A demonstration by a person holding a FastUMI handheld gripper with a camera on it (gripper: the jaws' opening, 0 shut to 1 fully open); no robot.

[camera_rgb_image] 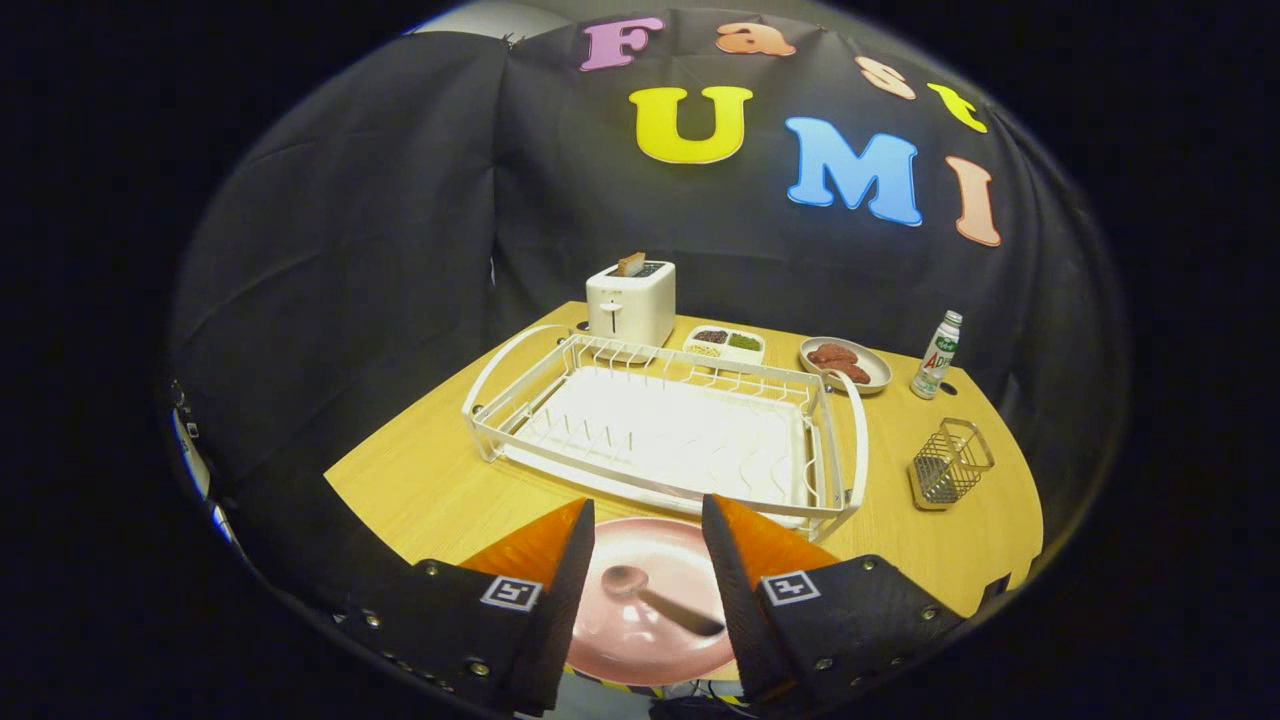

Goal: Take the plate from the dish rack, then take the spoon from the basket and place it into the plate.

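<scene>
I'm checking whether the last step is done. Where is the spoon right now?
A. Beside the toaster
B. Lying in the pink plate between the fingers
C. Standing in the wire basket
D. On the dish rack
B: the spoon lies in the pink plate in front of the dish rack, seen between the fingers of the open gripper, which do not touch it.

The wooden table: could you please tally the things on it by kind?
Racks and baskets: 2, white wire dish rack, small metal mesh basket
Dishes: 3, pink plate, divided white tray, oval plate
Spoon: 1
White toaster: 1
Bottle: 1
Total: 8
</scene>
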